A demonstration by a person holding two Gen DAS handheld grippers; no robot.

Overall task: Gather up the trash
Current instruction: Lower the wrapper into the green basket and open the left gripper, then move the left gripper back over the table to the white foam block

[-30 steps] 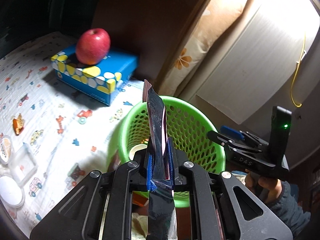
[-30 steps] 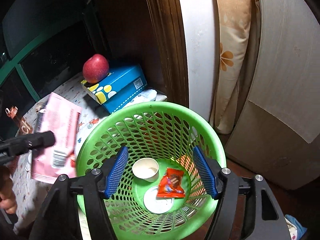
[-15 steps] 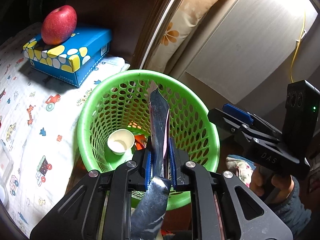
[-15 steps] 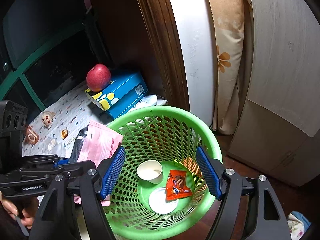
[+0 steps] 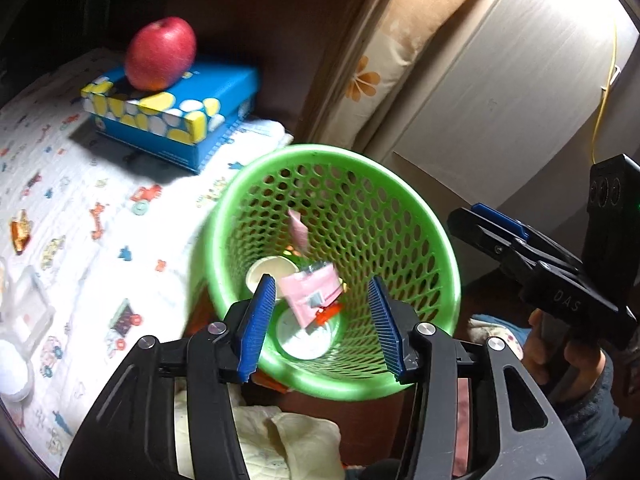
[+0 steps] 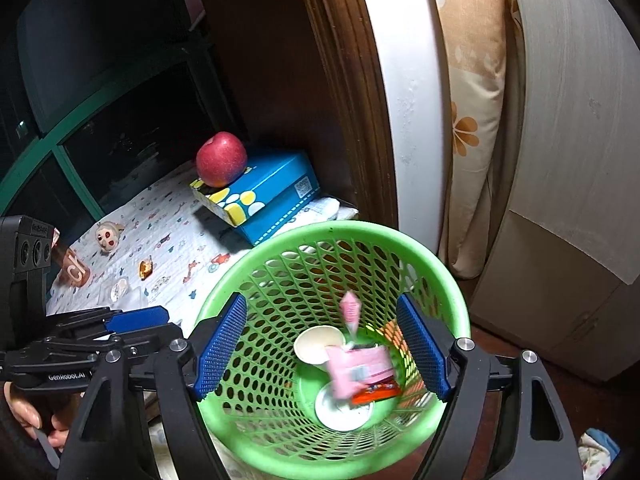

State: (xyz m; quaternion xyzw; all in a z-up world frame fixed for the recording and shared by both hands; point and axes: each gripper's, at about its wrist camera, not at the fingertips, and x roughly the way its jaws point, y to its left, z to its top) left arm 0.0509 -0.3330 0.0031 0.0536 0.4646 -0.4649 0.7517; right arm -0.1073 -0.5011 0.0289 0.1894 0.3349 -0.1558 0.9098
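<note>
Bedding with a cartoon print spreads to the left of a green mesh basket, which stands just beside it. Inside the basket lie a pink wrapper, blurred and free of both tools, over an orange packet, beside a paper cup and a white lid. On the bedding a blue spotted box carries a red apple. Left tool: jaws have just been opening, nothing pressed between its blue pads. Right tool: jaws wide, also just opening, empty. Only the right wrist view shows a small doll's head and a dark window; only the left shows a clear tray.
</note>
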